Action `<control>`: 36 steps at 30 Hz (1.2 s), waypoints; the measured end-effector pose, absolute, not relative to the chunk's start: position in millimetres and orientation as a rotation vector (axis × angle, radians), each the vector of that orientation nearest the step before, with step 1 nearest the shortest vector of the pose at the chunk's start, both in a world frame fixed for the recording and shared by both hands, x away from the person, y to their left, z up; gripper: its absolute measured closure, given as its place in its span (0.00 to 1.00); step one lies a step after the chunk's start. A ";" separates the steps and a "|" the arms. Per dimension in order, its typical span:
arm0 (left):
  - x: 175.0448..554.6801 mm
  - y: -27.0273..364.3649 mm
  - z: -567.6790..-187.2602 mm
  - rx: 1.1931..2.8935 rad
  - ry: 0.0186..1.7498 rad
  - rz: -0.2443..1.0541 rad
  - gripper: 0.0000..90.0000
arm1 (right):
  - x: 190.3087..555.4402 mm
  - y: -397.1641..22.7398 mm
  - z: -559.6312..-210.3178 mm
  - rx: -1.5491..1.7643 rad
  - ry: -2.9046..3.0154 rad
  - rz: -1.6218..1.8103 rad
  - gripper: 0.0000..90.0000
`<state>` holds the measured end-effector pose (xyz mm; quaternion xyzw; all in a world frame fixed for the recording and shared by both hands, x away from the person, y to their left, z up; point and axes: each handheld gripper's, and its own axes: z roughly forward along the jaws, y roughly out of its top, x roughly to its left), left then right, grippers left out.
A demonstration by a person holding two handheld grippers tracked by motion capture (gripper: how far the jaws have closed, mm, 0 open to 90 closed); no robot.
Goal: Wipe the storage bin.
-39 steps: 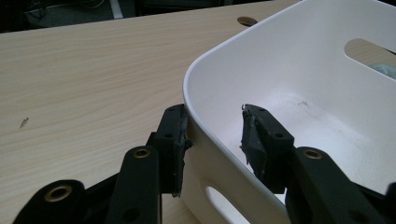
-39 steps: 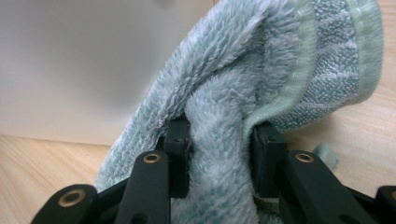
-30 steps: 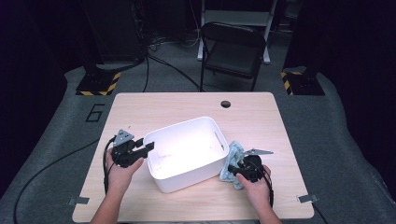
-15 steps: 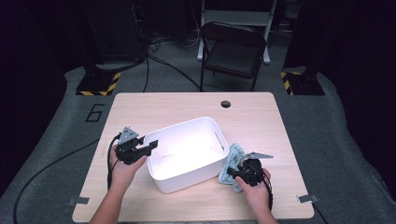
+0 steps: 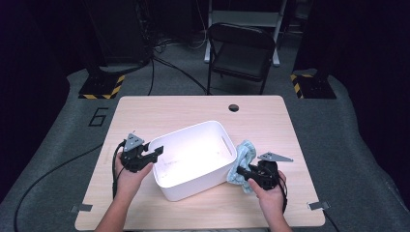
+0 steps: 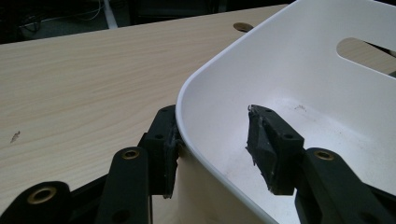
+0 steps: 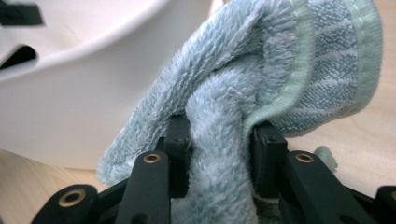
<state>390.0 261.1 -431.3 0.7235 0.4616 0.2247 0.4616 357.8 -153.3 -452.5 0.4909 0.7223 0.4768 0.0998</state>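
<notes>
Light is pouring down from overhead onto my worktop (image 5: 193, 108), and the room around it is sinking into near black. The white bin (image 5: 193, 159) is glaring hard, its floor blowing out in the high view. That view is looking soft and grainy. In my right gripper view the towel (image 7: 261, 70) is showing crisp pile while the bin behind is blurring. My fingers (image 6: 273, 144) are staying dark, details barely reading.

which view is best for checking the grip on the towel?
Right gripper view: the towel bunches between the right tool's jaws, both pads pressing its pile. The high view shows it small, beside the bin. The left gripper view looks into the bin.
</notes>
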 end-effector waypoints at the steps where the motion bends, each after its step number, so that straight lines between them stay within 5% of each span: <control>1: 389.9 260.8 -431.4 1.776 1.137 0.556 0.60 | 355.8 -153.5 -447.9 1.447 2.125 1.425 0.72; 13: 387.5 257.6 -430.4 1.803 1.120 0.562 0.60 | 343.0 -154.7 -415.7 1.339 2.069 1.487 0.71; 36: 383.1 253.7 -428.5 1.833 1.125 0.595 0.60 | 359.0 -150.6 -453.3 1.429 2.210 1.381 0.72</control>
